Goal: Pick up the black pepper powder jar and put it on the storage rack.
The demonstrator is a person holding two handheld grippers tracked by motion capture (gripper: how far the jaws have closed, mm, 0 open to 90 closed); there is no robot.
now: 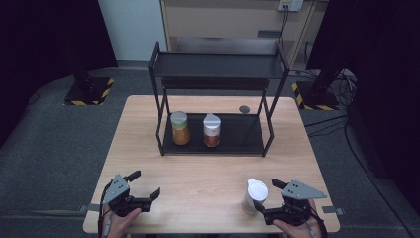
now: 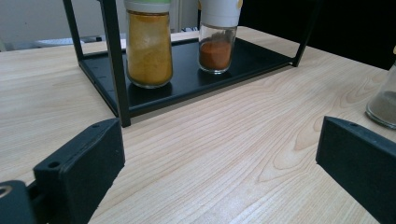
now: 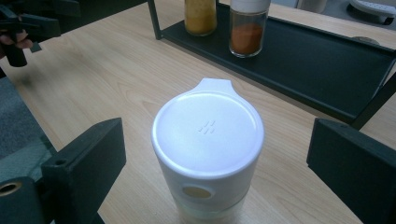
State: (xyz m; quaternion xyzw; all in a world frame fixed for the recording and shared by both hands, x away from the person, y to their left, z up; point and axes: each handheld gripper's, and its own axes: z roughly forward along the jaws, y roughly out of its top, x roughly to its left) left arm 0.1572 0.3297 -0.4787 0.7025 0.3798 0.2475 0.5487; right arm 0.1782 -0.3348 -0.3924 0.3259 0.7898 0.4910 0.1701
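From above, I count three spice jars and one black two-tier rack [image 1: 216, 74] on the wooden table [image 1: 148, 148]: the yellow-spice jar [image 1: 180, 128] and the red-spice jar [image 1: 212, 130] stand side by side, apart, on the rack's bottom shelf, and the white-lidded jar [image 1: 255, 195] stands alone on the bare wood well in front of the rack, toward its right end. My right gripper [image 1: 263, 194] sits just beside that jar with its jaws spread wide around it, not touching; my left gripper [image 1: 144, 183] lies well in front of the rack's left end, jaws wide and holding nothing. In the left gripper view, my jaws gape over bare wood; a rack post [image 2: 114, 60] stands just in front of the yellow-spice jar [image 2: 149, 49], the red-spice jar [image 2: 217, 39] behind it on the shelf, and the third jar's glass base [image 2: 384, 105] is at the far right edge. In the right gripper view, the white-lidded jar [image 3: 208, 144] stands upright between my open jaws, clear of both, with the rack's lower shelf [image 3: 308, 60] and its two jars beyond, and my left gripper [image 3: 28, 28] far off.
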